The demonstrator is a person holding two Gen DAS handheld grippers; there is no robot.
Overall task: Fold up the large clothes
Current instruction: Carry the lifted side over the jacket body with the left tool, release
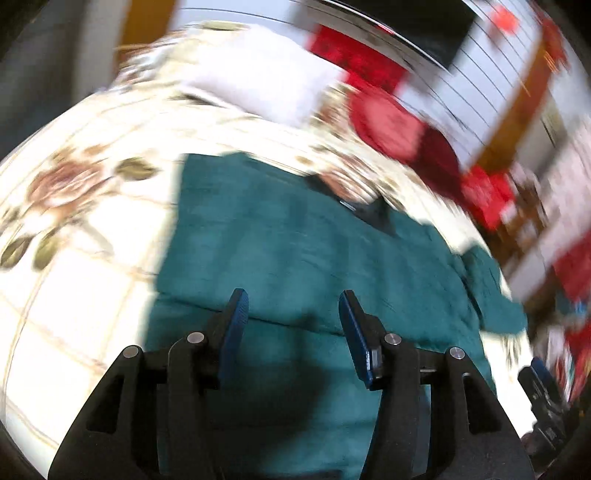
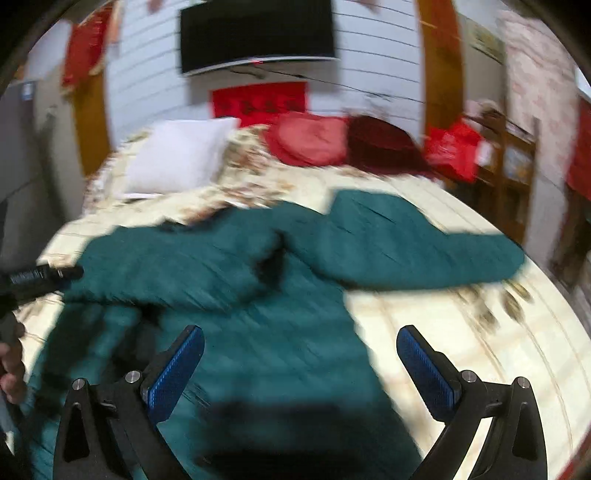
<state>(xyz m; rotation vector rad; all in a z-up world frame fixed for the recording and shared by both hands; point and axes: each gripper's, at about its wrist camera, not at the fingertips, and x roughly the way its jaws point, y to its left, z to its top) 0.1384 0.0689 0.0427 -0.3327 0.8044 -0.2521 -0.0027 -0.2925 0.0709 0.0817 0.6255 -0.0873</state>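
A large teal padded jacket (image 2: 258, 280) lies spread on the bed, one sleeve (image 2: 417, 247) stretched out to the right. It also fills the middle of the left wrist view (image 1: 295, 251). My left gripper (image 1: 293, 306) is open and empty above the jacket's body. My right gripper (image 2: 301, 343) is wide open and empty above the jacket's lower right edge. The left gripper shows at the left edge of the right wrist view (image 2: 40, 277), and the right gripper shows at the lower right of the left wrist view (image 1: 543, 387). Both views are motion-blurred.
The bed has a cream floral cover (image 2: 461, 332). A white pillow (image 2: 177, 155) and red pillows (image 2: 310, 140) lie at the head. A dark screen (image 2: 258, 33) hangs on the wall. A wooden shelf (image 2: 513, 166) stands to the right.
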